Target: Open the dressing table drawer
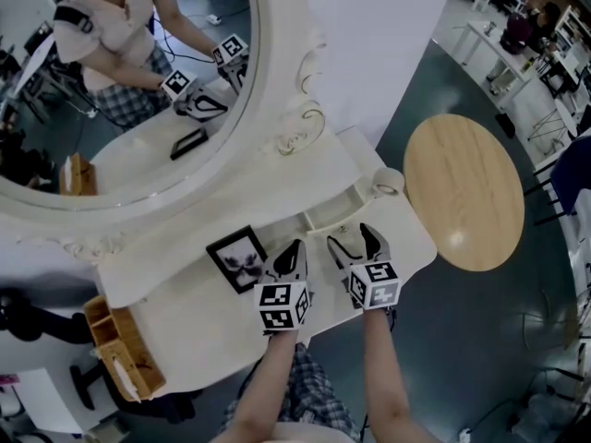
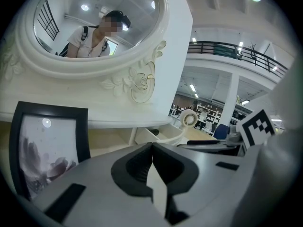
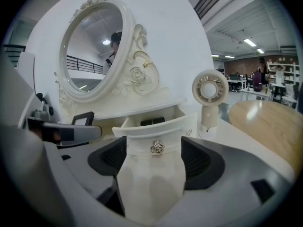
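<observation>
We see the drawer [image 3: 156, 126] standing pulled out from under the mirror's shelf, toward the right of the dressing table [image 1: 185, 312]. Its curved white front faces us, and a dark thing [image 3: 152, 121] lies inside it.

The right gripper [image 3: 155, 151] hovers just near of that front with its jaws spread wide. The small metal knob [image 3: 156, 146] sits between them, but neither pad presses on it or on the drawer front, so this gripper holds nothing.

The left gripper [image 2: 151, 148] sits just left of the right one, over the tabletop. Its jaws are closed together at the tips with nothing between them.

A black picture frame [image 1: 238, 258] lies on the table just left of the left gripper. A small white fan [image 3: 209, 91] stands on the table's right end, right of the drawer.

The oval mirror [image 1: 138, 81] rises at the far side and reflects a person and both marker cubes. A wooden box [image 1: 125, 344] sits at the table's left end. A round wooden table [image 1: 464, 192] stands on the floor to the right, apart from the dressing table.
</observation>
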`<state>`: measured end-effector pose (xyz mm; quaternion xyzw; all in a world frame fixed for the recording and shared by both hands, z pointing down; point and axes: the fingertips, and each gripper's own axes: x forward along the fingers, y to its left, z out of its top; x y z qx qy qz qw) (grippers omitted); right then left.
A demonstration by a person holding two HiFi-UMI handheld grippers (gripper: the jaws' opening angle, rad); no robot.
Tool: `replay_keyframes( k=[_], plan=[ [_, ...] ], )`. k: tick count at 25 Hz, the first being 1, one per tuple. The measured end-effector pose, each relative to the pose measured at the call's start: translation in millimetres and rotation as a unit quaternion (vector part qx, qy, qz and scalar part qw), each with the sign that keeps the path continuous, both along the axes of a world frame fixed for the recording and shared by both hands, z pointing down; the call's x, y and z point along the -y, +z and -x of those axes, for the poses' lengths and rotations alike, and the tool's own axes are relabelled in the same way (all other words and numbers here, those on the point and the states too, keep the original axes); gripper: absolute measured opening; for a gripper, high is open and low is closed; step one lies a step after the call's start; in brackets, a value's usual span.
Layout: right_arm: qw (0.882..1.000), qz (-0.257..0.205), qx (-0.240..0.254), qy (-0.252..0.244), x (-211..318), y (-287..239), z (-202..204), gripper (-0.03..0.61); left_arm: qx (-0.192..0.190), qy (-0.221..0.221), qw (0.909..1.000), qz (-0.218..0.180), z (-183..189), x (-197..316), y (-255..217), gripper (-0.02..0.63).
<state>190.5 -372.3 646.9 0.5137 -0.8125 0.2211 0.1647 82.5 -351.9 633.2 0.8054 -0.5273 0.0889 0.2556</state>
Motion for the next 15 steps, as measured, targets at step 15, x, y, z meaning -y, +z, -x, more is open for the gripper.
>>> replay_keyframes(
  k=[15],
  plan=[
    [0.995,-0.075,0.024,0.064,-45.3,-86.2,-38.8,0.315,0.015,0.03,0.9983,-0.048,21.4,-21.0,-69.4,0.028]
  ],
)
